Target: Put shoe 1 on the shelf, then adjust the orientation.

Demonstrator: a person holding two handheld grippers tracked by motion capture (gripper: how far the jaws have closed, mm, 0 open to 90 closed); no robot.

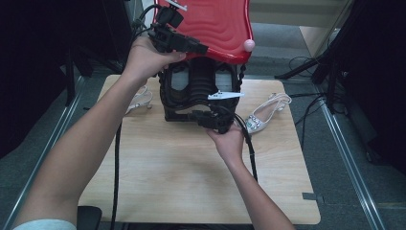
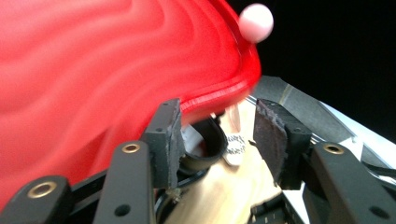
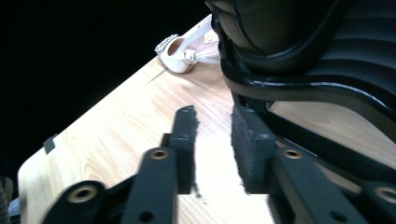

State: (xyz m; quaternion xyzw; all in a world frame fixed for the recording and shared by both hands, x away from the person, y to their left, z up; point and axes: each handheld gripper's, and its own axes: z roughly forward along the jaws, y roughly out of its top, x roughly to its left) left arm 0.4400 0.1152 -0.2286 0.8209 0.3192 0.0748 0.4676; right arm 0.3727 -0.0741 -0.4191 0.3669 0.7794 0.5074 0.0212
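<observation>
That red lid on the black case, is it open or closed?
Open. The red lid stands tipped up behind the black case, and you can see the dark padding inside from above.

bare near tabletop (image 1: 191, 187); black frame (image 1: 178, 98) and 2 shoes (image 1: 265, 114) crowding far half

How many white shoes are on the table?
2: one white shoe lies left of the black case, the other to its right. More may be hidden behind the case.
</observation>
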